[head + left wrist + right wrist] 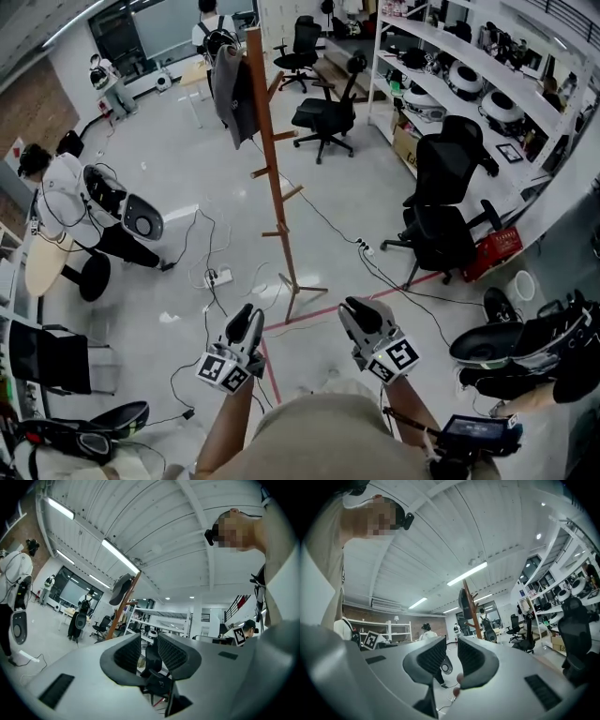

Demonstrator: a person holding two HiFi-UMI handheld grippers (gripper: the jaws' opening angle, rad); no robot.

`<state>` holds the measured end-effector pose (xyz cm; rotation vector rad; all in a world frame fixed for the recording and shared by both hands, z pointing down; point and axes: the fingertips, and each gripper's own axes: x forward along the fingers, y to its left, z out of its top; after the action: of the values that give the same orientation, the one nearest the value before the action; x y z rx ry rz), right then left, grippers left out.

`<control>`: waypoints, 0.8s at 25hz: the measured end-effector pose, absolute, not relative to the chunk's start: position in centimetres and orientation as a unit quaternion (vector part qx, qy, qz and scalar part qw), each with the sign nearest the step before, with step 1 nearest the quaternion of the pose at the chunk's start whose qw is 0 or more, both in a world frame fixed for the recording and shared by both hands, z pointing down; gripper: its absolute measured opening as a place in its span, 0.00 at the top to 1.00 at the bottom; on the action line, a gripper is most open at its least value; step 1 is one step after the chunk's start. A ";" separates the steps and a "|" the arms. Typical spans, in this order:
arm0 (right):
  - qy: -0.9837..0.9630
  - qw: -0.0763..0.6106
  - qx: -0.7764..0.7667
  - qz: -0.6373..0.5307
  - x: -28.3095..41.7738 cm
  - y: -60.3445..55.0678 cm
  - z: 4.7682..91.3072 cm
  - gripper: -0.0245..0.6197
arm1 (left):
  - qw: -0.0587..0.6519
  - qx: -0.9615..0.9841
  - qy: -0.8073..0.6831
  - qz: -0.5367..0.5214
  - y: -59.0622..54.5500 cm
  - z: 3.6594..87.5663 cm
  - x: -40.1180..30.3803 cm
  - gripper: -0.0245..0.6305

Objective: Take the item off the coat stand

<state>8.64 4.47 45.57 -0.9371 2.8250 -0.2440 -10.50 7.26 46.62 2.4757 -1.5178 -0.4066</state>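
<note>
Head view: the dark jacket (234, 94) hangs atop the wooden coat stand (274, 178), well apart from your left gripper (246, 321) and right gripper (361, 315) (the whole job is ahead of you). Left gripper view: jaws parted, nothing between them. Right gripper view: the same, with the jacket far off.

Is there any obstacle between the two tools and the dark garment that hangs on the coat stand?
Nothing visible blocks the way. Between the left tool, the right tool and the coat stand lies floor with only flat cables and red tape. The garment hangs at its top.
</note>
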 end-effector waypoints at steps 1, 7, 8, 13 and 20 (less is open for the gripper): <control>0.944 0.080 -0.310 -0.083 8.8 4.0 45.6 0.84 | 0.101 0.839 -0.517 -0.136 6.9 46.4 -10.3 0.80; 0.943 0.073 -0.308 -0.099 10.4 2.3 46.0 0.86 | 0.096 0.837 -0.523 -0.126 5.4 45.9 -8.5 0.80; 0.943 0.071 -0.309 -0.101 10.7 1.9 46.1 0.86 | 0.095 0.837 -0.524 -0.124 5.1 45.9 -8.2 0.80; 0.943 0.073 -0.303 -0.114 11.4 0.7 46.5 0.86 | 0.095 0.830 -0.534 -0.128 5.0 45.9 -7.6 0.80; 0.943 0.076 -0.304 -0.112 12.2 -0.7 47.3 0.87 | 0.094 0.816 -0.549 -0.152 5.2 46.5 -7.4 0.80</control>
<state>12.25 -0.71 47.25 -0.9099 2.8275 -0.3361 -7.42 5.17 46.53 2.4203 -1.6295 -0.4523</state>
